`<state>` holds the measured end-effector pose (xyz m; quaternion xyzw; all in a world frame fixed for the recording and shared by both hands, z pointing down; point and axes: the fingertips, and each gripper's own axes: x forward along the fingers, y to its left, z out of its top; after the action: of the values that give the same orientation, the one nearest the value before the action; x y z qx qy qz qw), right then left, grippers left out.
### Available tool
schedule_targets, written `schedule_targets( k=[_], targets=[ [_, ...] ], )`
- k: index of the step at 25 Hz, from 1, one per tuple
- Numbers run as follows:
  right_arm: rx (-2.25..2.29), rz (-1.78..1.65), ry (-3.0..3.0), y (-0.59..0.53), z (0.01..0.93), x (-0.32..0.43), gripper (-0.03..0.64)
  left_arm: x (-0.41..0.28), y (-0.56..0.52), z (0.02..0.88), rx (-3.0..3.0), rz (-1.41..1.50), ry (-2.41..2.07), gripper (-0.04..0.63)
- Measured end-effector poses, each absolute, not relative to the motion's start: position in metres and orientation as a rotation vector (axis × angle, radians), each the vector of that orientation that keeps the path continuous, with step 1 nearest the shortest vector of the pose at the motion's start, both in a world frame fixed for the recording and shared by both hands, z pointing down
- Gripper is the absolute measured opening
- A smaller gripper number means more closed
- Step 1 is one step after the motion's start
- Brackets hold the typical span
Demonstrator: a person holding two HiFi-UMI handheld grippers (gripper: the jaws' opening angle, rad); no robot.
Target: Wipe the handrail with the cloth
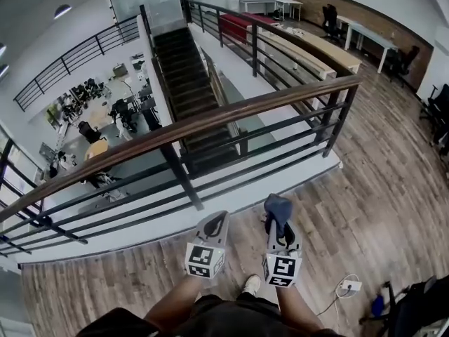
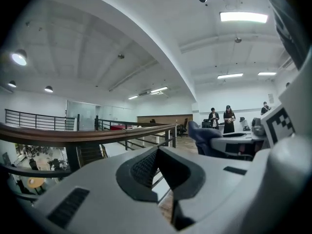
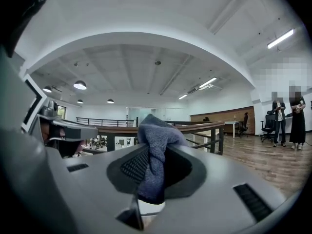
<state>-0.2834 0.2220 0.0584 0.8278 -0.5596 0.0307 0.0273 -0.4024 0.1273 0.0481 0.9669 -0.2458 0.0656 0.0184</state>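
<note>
Blue-grey soft cloth (image 3: 153, 140) pinched in right gripper (image 1: 276, 227), not yet on long brown wooden handrail (image 1: 210, 121). Left gripper (image 2: 157, 152) closed, nothing held. Step judged: reaching. Next: cloth to be pressed on rail top, slid along.

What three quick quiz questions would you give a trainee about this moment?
1. Fill the gap: the left gripper holds nothing, and its jaws are ____.
2. Pick one: the cloth is held by A) the left gripper, B) the right gripper, C) neither.
3. True or false: the cloth is touching the handrail.

Key: 1 shut; 2 B; 3 false, the cloth is short of the handrail.
</note>
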Motion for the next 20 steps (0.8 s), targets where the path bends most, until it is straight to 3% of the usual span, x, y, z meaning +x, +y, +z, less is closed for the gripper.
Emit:
schedule_targets(
  k=[11,20],
  targets=[
    [2.575,0.138,-1.770,0.174,0.053,-0.198,0.080,-0.323,0.074,0.039,2.979,0.157,-0.769,0.002],
    [2.480,0.091,-1.810,0.067,0.048,-0.139,0.080,-0.272,-0.023,0.048,2.951,0.131,-0.831,0.002]
  ],
)
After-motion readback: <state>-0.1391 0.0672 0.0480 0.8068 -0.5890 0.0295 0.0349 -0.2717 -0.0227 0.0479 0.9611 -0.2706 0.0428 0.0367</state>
